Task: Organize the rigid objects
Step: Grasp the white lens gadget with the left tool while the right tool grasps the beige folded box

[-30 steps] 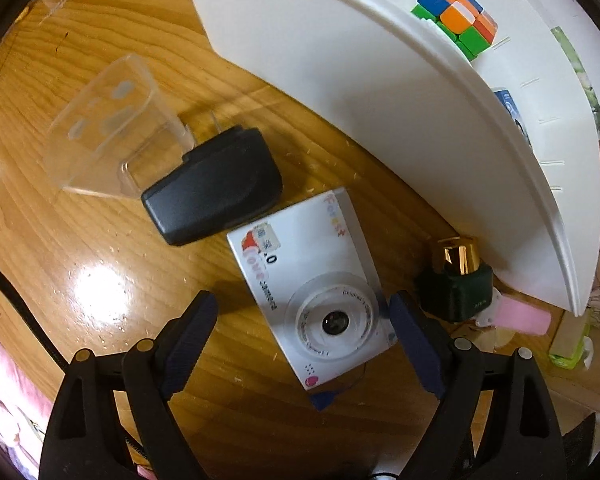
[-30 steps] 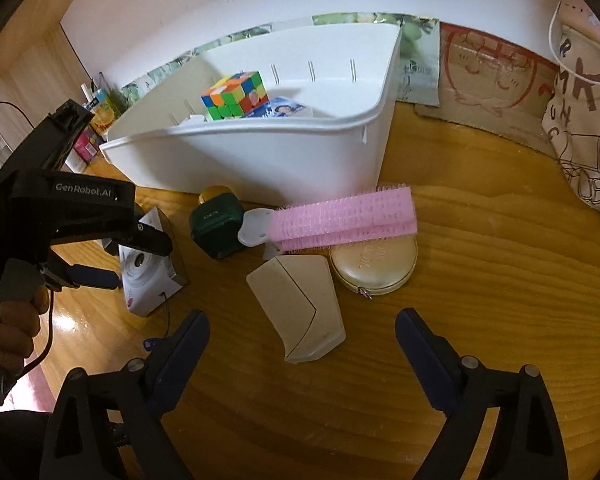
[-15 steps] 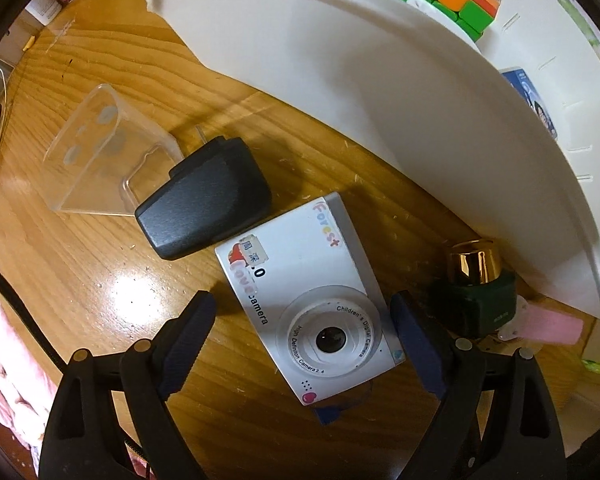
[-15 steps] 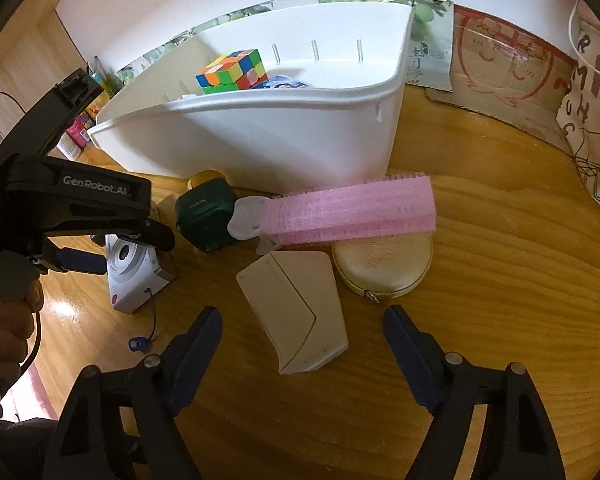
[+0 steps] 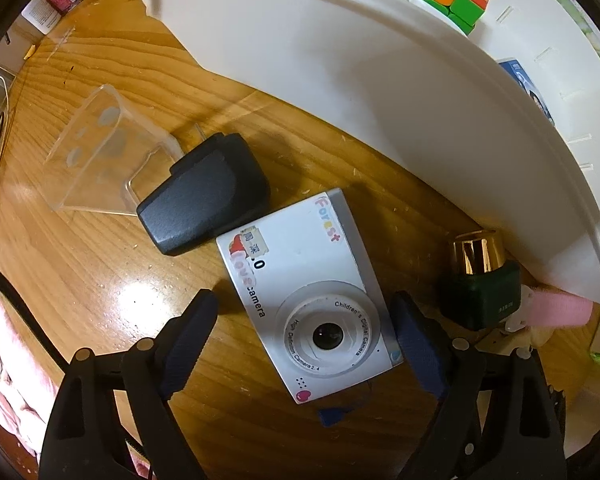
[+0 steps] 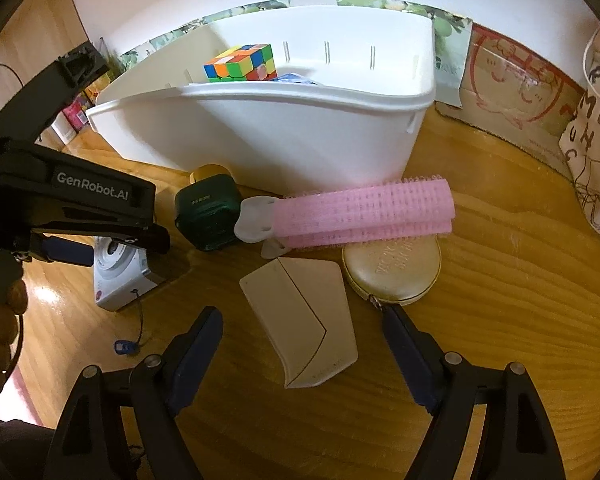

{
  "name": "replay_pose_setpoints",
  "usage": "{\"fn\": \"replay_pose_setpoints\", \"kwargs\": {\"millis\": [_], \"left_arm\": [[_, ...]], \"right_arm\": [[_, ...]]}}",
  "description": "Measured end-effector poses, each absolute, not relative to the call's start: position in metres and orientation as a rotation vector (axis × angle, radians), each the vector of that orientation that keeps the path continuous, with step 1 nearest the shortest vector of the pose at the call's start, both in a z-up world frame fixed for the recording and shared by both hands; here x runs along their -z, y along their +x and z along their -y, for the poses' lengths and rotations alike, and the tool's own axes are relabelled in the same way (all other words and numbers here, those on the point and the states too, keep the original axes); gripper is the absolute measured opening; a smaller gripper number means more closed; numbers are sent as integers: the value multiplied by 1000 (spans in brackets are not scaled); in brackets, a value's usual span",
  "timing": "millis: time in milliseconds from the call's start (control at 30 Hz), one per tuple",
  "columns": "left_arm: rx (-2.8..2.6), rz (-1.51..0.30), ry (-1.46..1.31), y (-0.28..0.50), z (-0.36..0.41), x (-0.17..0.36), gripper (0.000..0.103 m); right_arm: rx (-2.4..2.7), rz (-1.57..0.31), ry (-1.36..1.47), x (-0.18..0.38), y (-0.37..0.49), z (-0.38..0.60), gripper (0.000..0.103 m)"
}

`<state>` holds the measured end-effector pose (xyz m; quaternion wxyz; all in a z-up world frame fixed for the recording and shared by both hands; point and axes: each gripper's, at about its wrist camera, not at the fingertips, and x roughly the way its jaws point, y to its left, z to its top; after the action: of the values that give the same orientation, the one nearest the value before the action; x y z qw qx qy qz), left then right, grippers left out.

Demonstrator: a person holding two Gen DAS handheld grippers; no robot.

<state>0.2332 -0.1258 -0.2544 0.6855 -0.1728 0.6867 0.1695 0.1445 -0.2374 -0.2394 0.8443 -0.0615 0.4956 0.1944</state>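
The wooden counter (image 5: 80, 280) carries everything, and the biggest thing on it is the large white plastic bin (image 6: 280, 136), which already holds a multicoloured puzzle cube (image 6: 240, 62) and a blue-printed card I cannot read. Outside it, along its near wall, lie a long pink bristled hair roller (image 6: 364, 210), a beige angular plastic piece (image 6: 304, 316), a round gold compact (image 6: 392, 272), a white children's toy camera (image 5: 304, 292), a black wedge-shaped charger (image 5: 204, 196), a clear plastic case (image 5: 96, 160) and a small dark green bottle with a gold cap (image 5: 478, 280). The left hand-held gripper (image 5: 304, 340) points down over the white camera, its jaws closing with the lens end between them; the right pad looks just at the camera's edge and the left pad stands apart, so nothing is clamped yet. The right hand-held gripper (image 6: 300, 352) hangs with jaws spread over the beige piece, touching nothing. The risks, as I judge them: the camera lies skewed to the jaws, so the closing pads could twist it or push it into the charger touching its far corner; its wrist cord with a blue tab (image 6: 124, 346) could snag on the lift; and the green bottle, just beside the right finger, could be knocked over.
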Motion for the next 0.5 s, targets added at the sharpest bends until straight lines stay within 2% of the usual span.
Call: {"fn": "replay_pose_setpoints", "kwargs": {"millis": [133,367,400,500], "left_arm": [[-373,-1546,-384,234,126,255,82],[-365,-1539,-396,225,118,246,67],[-361,-1537,-405,220,118,244,67],[-349,-1530,-437,213,111,240,65]], "right_arm": [[-383,-1024,-175,241,141,234,75],[-367,-1010,-157,238,138,243,52],[-375,-1010,-155,238,138,242,47],[-381,-1011,-177,238,135,236,42]]}}
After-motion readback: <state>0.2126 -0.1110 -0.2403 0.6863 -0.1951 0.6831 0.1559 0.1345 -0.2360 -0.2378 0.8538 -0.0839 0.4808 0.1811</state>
